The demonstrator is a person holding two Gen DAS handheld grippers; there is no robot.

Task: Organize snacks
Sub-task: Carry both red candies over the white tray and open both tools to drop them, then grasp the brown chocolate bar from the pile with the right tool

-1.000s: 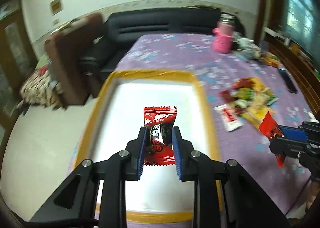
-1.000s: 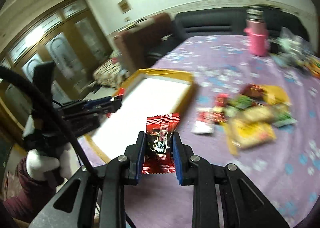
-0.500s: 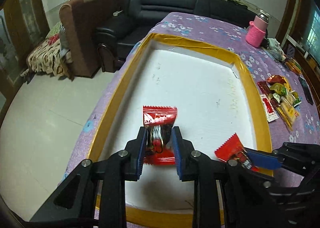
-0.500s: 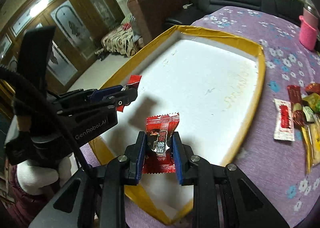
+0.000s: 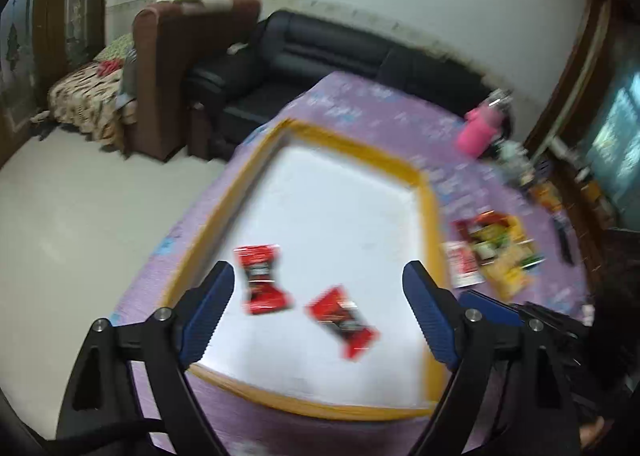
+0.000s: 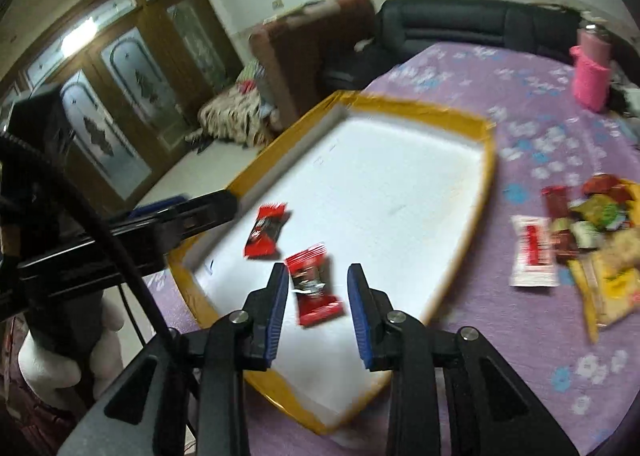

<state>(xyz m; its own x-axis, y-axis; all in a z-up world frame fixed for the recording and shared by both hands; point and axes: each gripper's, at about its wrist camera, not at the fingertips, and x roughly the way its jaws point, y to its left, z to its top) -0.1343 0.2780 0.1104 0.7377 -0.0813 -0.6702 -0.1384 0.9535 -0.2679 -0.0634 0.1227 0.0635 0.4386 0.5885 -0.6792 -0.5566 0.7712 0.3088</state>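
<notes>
A purple-clothed tabletop (image 6: 460, 76) carries a yellow-rimmed white tray (image 6: 486, 184). Two red candy packets (image 5: 262, 280) (image 5: 342, 320) lie inside it; a blurred snack pile (image 6: 592, 236), perhaps a dozen pieces, waits outside. The left tool (image 5: 316, 316) is opening wide, empty. The right tool (image 6: 318, 312) is opening, its packet between the jaws but apparently released.

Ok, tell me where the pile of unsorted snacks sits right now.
The snack pile lies on the purple tablecloth, outside the yellow-rimmed tray, to its right in both wrist views, nearer than the pink bottle.
</notes>
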